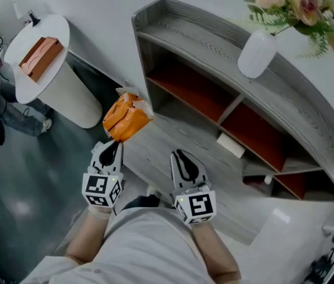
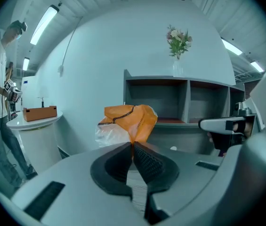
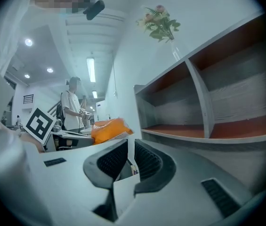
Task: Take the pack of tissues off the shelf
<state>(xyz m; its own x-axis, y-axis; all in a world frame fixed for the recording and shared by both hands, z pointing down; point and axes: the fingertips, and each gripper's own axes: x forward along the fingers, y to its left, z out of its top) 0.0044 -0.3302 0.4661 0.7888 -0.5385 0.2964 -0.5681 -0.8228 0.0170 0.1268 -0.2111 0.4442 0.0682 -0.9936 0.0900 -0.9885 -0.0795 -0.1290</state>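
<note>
Only the left gripper (image 1: 114, 143) grips: clenched on the crinkly orange plastic pack of tissues (image 1: 126, 116) at its twelve o'clock, clear of the grey wooden shelf (image 1: 208, 40) at two o'clock; right gripper (image 1: 180, 154) slightly parted, empty.

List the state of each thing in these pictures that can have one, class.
pack of tissues: off the shelf, hanging in the air by its wrapper.
left tongs: shut on the pack of tissues.
right tongs: slightly apart, empty.
vase: upright on top of the shelf.
</note>
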